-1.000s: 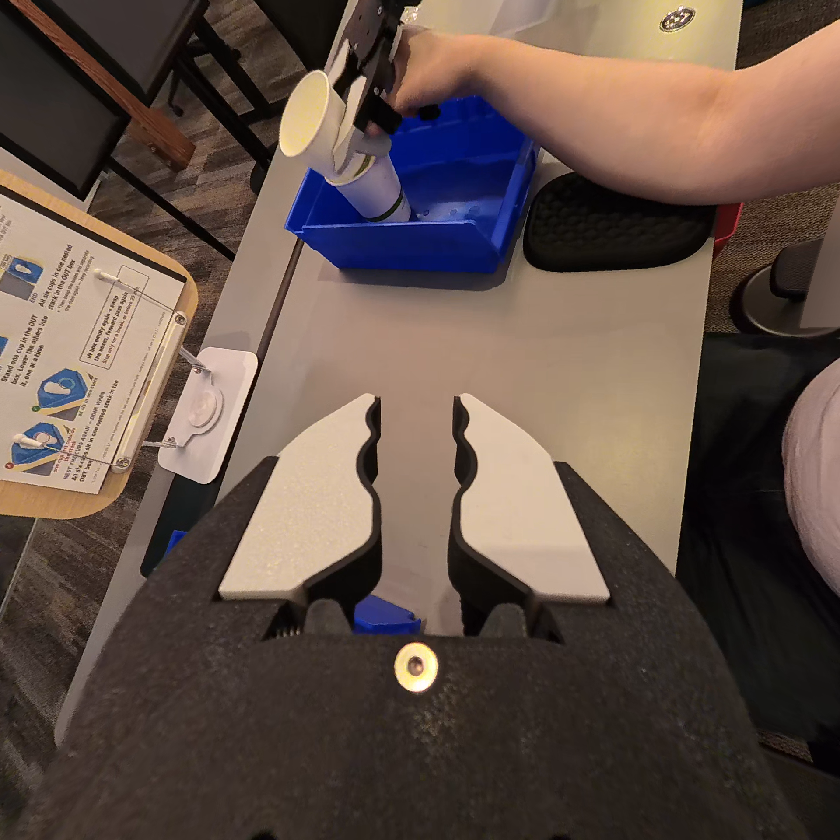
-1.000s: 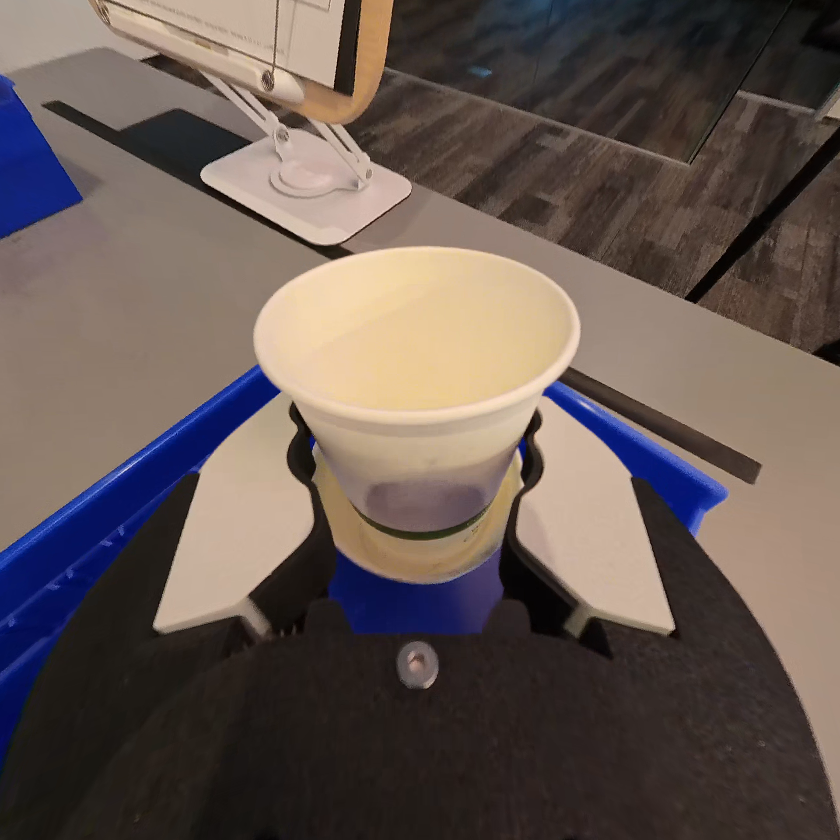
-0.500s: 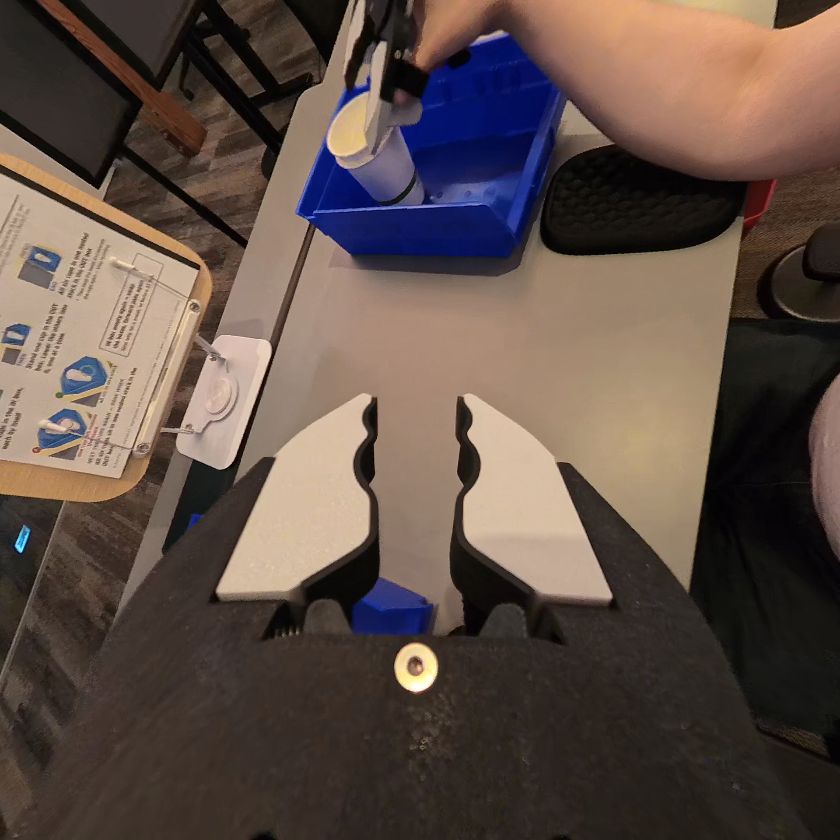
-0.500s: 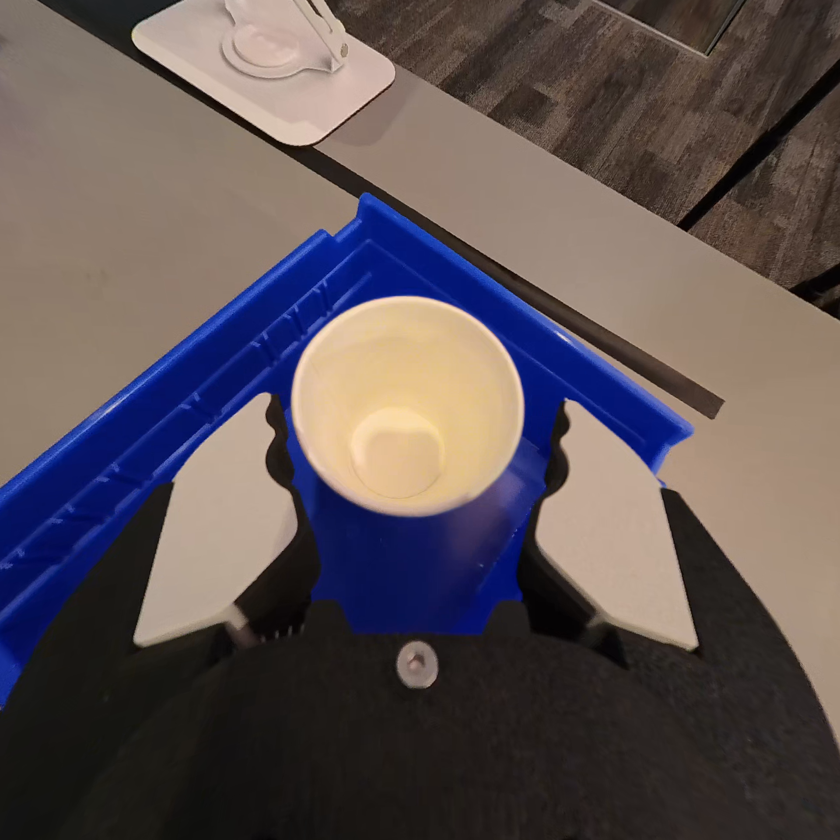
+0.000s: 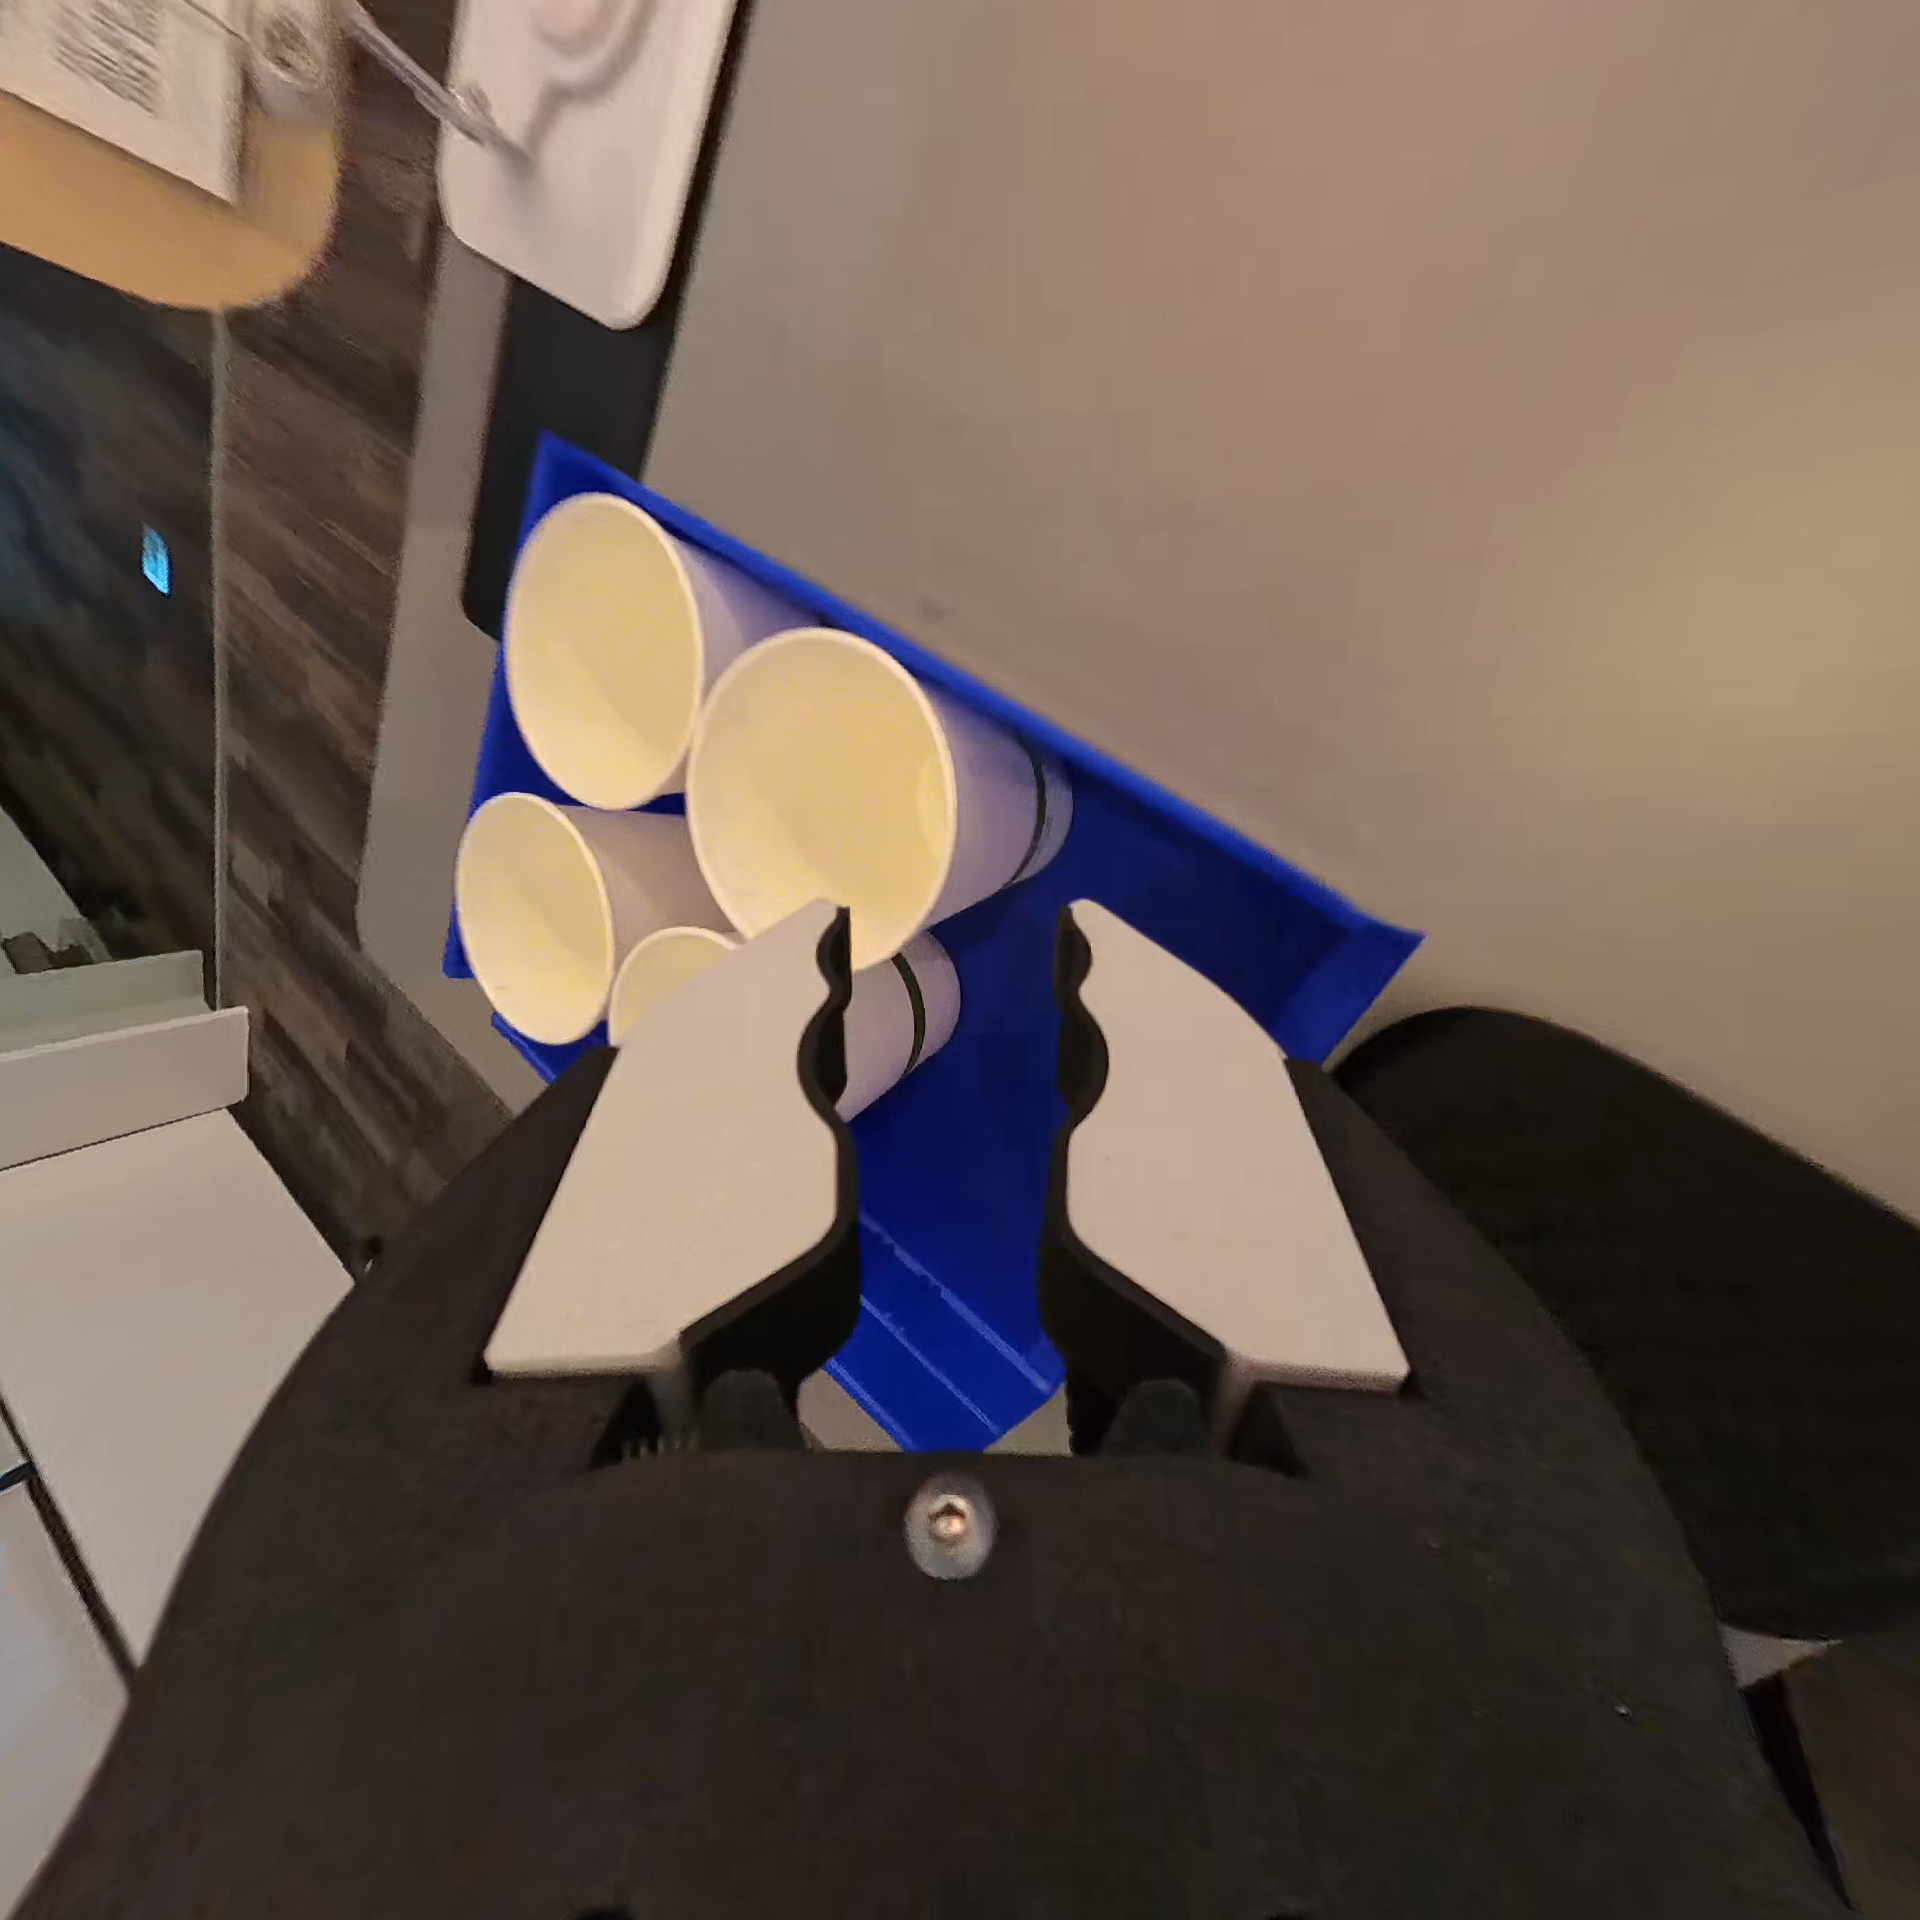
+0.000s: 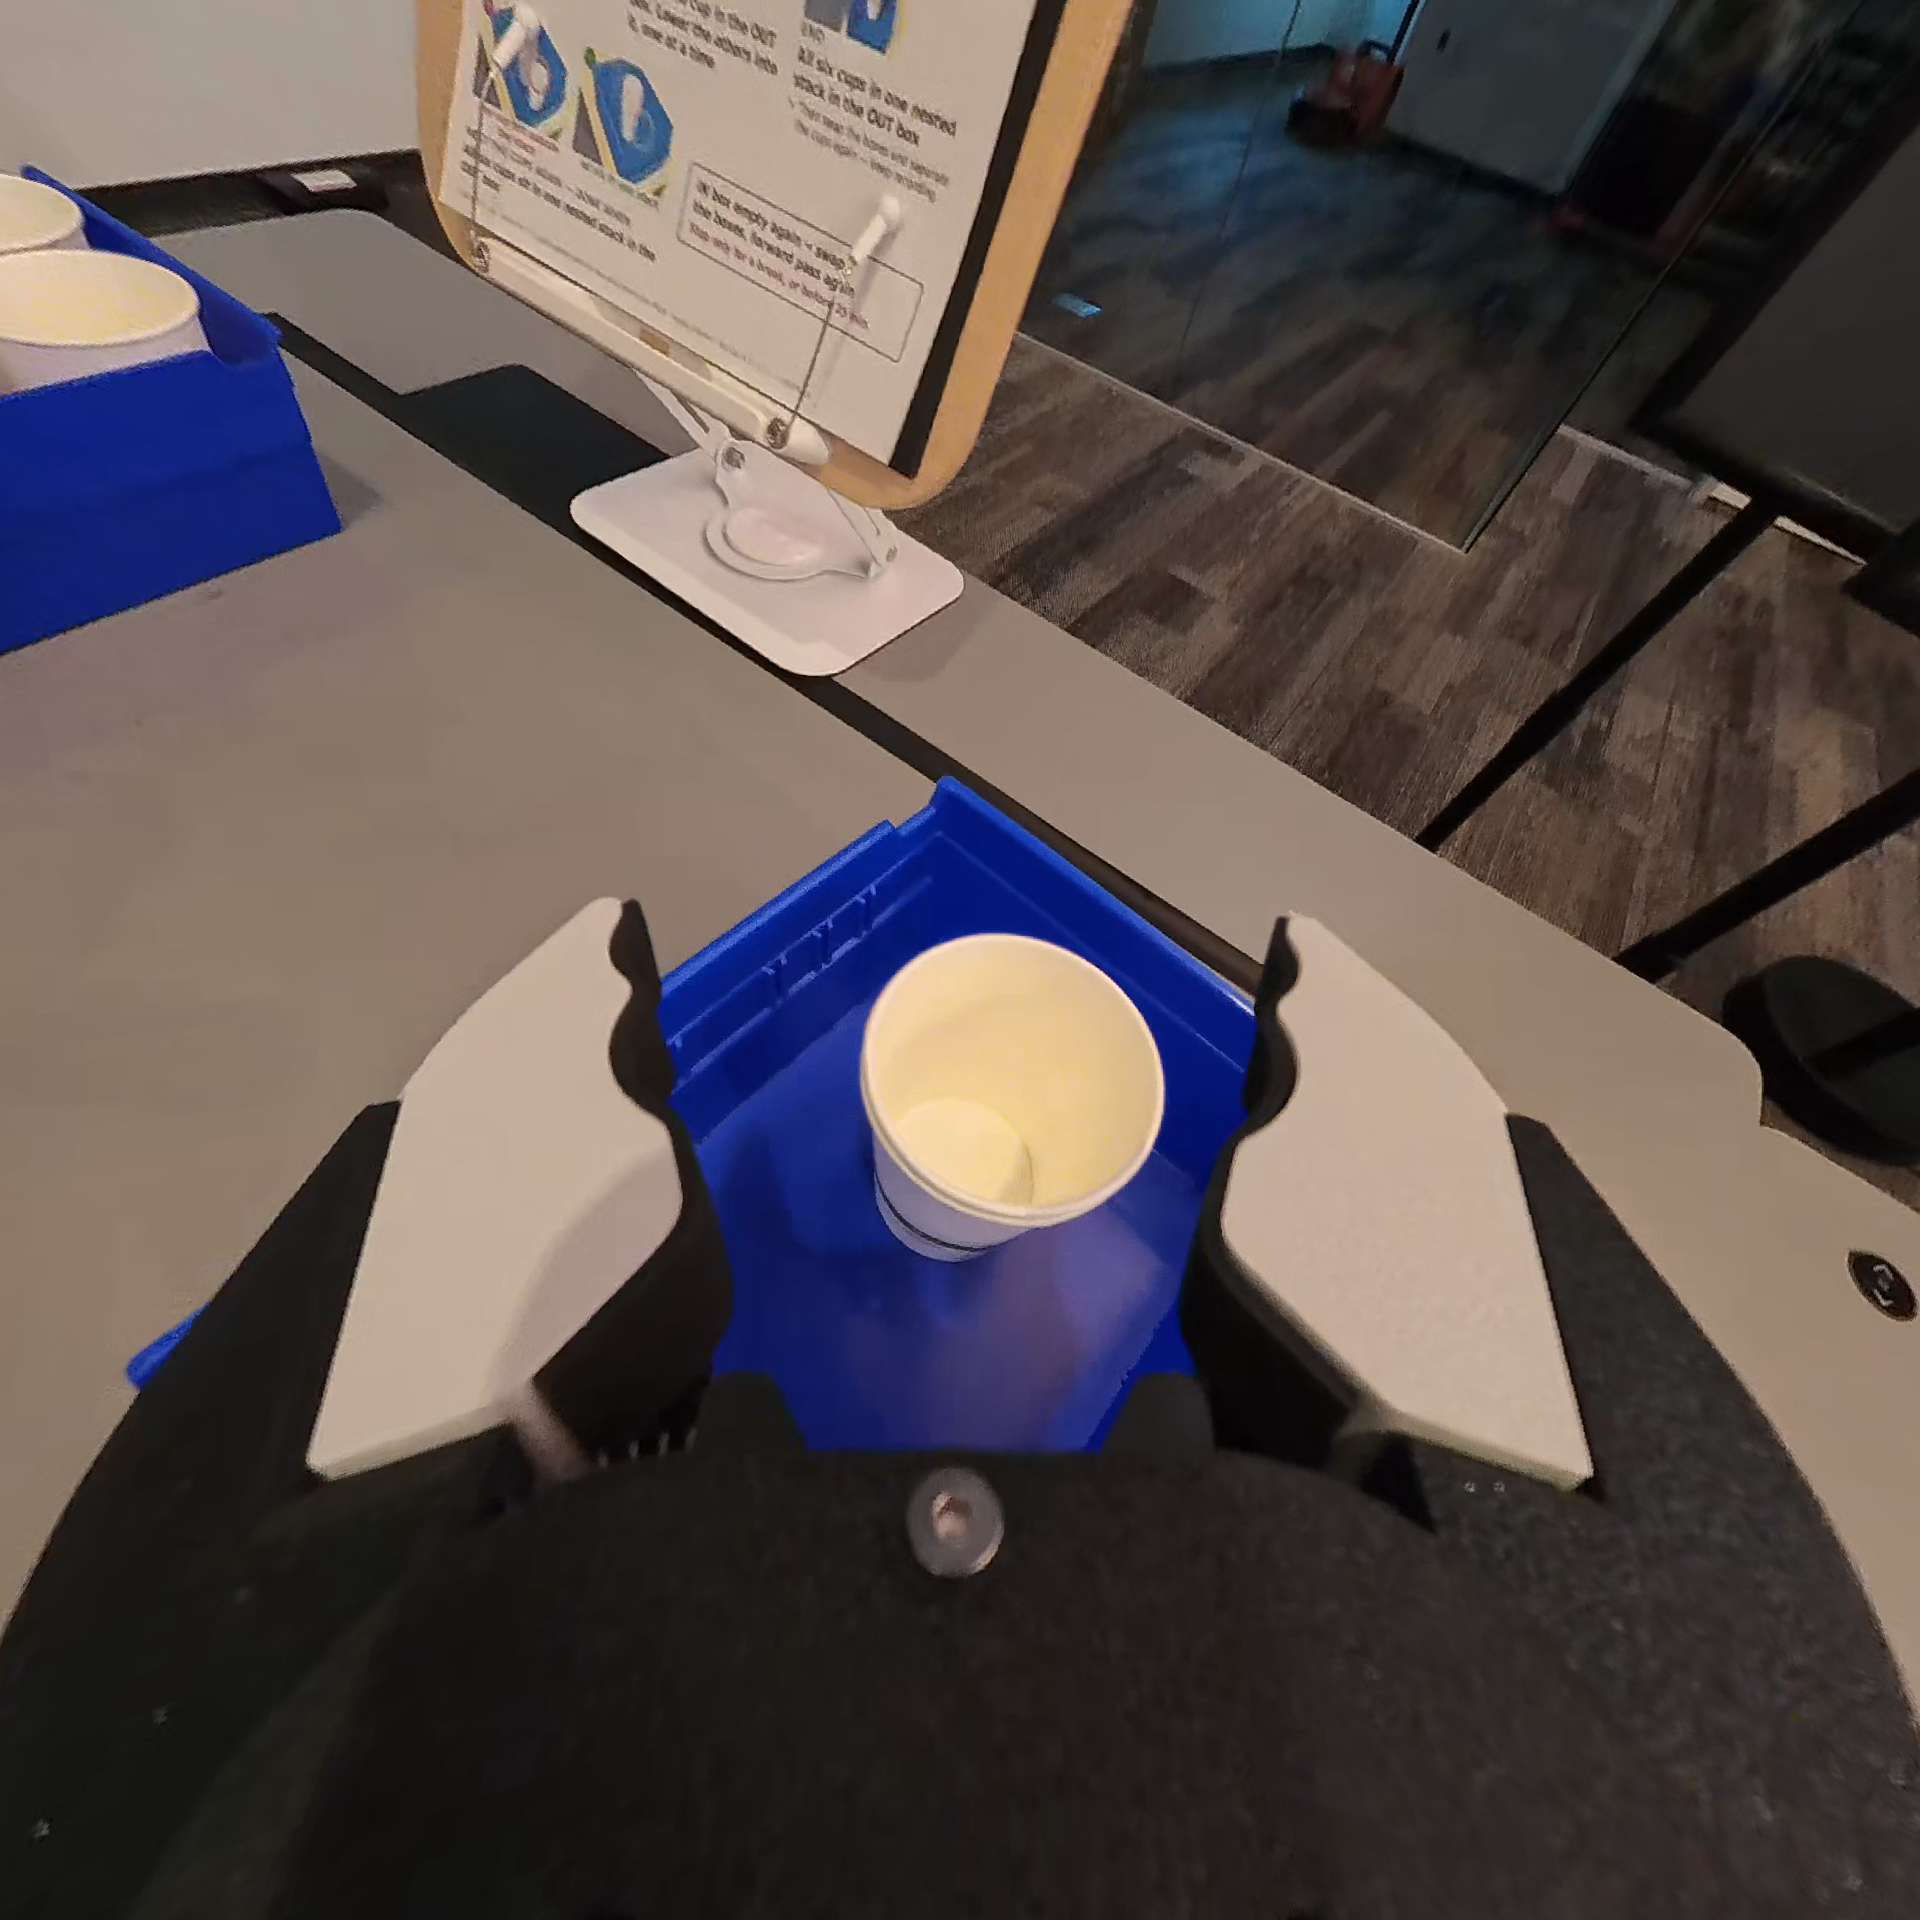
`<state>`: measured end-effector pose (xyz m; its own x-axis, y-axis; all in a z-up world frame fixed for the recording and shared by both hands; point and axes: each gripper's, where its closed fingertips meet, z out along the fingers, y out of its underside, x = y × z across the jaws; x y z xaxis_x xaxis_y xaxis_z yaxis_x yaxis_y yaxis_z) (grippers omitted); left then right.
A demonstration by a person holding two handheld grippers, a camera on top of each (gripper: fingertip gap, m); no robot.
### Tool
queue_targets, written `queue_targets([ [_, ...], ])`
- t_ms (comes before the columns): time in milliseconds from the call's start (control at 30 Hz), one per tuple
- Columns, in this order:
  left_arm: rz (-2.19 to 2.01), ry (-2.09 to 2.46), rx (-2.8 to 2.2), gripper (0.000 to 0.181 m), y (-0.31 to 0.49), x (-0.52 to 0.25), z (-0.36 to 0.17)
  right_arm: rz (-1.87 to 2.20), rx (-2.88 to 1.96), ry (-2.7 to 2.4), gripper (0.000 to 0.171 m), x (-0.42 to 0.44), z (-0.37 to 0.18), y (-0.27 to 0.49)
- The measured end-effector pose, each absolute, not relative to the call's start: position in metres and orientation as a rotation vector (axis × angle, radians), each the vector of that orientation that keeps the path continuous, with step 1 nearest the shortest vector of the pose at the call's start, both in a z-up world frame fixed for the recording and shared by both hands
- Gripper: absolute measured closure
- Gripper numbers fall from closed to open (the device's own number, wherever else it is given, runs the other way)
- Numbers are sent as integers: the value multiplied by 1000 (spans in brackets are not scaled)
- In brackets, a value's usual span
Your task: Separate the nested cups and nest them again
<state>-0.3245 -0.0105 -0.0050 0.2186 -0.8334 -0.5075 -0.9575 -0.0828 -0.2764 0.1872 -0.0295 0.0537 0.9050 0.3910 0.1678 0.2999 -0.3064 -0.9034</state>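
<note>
Office – grey desk (image 6: 312, 831), glass partition (image 6: 1558, 260).

Four loose cups (image 5: 821, 779) packed tight in one end of left blue bin (image 5: 1195, 894); other end bare, room there. Nested cups (image 6: 1008, 1091) stand in right blue bin (image 6: 790, 997), room all round. Table (image 6: 364, 831) between bins bare. Sign stand (image 6: 769, 561) blocks far edge.

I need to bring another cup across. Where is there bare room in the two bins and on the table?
The grey table is bare between the two blue plastic bins. The right bin has free floor around its white paper cup stack. The left bin is crowded with four cups at one end; its other end is clear.
</note>
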Motion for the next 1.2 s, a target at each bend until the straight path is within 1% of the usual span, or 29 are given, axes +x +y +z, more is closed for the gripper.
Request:
queue_targets([
  [133, 319, 1776, -1939, 143, 4, -326, -33, 87, -1939, -519, 63, 186, 47, -27],
  [333, 386, 1887, -1961, 150, 21, -330, -60, 87, -1961, -527, 63, 185, 41, -23],
  [467, 429, 1930, -1976, 151, 26, -331, -73, 92, -1961, -537, 63, 183, 40, -23],
  [500, 428, 1940, -1981, 154, 26, -331, -75, 93, -1962, -537, 64, 183, 40, -23],
  [567, 417, 1955, -1991, 168, 25, -331, -77, 98, -1964, -533, 64, 184, 39, -22],
  [600, 414, 1955, -1993, 172, 25, -331, -77, 100, -1966, -532, 64, 184, 38, -22],
  [900, 389, 1964, -2005, 180, 20, -332, -71, 110, -1976, -532, 64, 185, 34, -20],
  [1100, 390, 1967, -1993, 180, 12, -331, -48, 103, -1989, -537, 64, 186, 32, -21],
  [1200, 444, 1989, -1964, 181, 7, -332, -28, 55, -1968, -537, 64, 186, 41, -22],
])
